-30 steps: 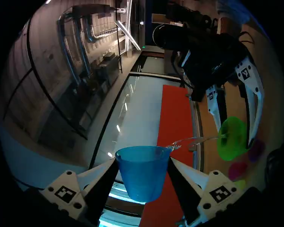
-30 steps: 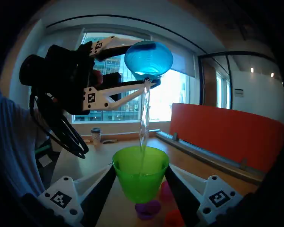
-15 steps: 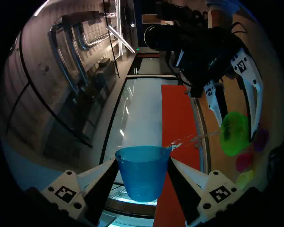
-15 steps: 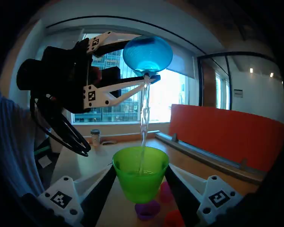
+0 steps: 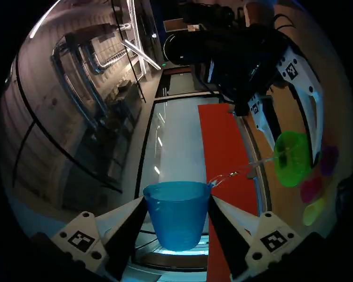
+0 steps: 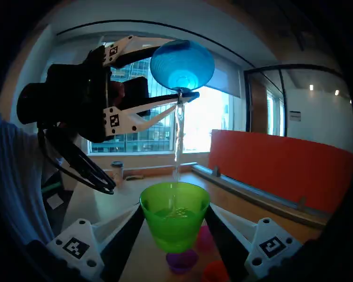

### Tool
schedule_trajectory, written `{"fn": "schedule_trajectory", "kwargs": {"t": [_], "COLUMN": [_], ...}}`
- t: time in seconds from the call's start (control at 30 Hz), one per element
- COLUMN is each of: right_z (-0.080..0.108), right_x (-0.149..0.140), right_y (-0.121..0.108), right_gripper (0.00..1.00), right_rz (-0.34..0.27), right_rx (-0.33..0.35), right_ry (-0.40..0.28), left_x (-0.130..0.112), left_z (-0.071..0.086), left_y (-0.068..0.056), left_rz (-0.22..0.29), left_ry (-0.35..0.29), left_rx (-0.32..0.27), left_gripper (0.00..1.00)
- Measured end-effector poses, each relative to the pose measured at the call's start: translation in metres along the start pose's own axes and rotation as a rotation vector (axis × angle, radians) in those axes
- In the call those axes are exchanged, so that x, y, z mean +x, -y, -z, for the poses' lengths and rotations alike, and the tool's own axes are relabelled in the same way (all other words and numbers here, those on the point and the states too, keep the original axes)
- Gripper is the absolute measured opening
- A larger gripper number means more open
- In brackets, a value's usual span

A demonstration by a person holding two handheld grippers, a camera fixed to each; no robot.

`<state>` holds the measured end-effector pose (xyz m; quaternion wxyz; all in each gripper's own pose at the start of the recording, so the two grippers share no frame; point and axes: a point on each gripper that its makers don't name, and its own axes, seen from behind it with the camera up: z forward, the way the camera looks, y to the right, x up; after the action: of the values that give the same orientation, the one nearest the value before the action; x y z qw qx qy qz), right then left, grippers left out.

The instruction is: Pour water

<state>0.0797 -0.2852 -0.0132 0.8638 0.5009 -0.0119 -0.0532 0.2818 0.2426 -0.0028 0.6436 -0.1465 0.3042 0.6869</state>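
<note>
Here, the left gripper [image 5: 176, 201] is clamping both fingers against the sides of a blue cup [image 5: 177, 217], which is sitting between them just ahead of the camera. In the right gripper view that cup is hanging high up, tipped well over, with one white finger above it and the other below. A thin stream of water [image 6: 178, 136] is leaving its lowest edge and falling straight down into a green cup [image 6: 175, 230].

The right gripper [image 6: 174, 210] is grasping this green cup in the same way, with one finger pressing on each side. It is holding the cup upright directly beneath the blue one and well apart from it. Water is sitting partway up the green cup and rippling where the stream is landing.

Lower down, just past the green cup, a purple cup [image 6: 182, 260], a pink cup [image 6: 205, 237] and a red cup [image 6: 214, 271] are standing close together on a wooden table [image 6: 252, 207]. An orange-red partition [image 6: 289, 160] is running along the table's right side. A bright window [image 6: 204, 122] is glowing behind the pour, with a paper cup [image 6: 116, 171] standing on the ledge below it. A black cable [image 6: 77, 164] is looping under the left gripper's body, and a blue sleeve [image 6: 16, 188] is showing at the left edge.
</note>
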Motion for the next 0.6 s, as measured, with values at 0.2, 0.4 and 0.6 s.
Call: {"fn": "schedule_trajectory", "kwargs": {"t": [0.2,0.4,0.6], "right_z": [-0.0012,-0.0026,-0.0029], "right_x": [-0.0005,0.0003,0.0007], "right_y": [-0.0008,-0.0018,-0.0029], "right_gripper": [0.89,0.89,0.89], "right_rz": [0.0,-0.001,0.0], "right_rx": [-0.002,-0.004,-0.008], "right_ry": [-0.002,-0.004,-0.005], "left_x": [0.0053,0.0055,-0.0015], "left_z": [-0.0004,-0.0009,-0.0027], "left_y": [0.0024,0.0046,0.0031], "left_rz": [-0.046,-0.058,-0.026], "left_ry": [-0.009,-0.012,-0.005], "left_rx": [0.015,0.016,0.013], "left_gripper": [0.86,0.86,0.86]}}
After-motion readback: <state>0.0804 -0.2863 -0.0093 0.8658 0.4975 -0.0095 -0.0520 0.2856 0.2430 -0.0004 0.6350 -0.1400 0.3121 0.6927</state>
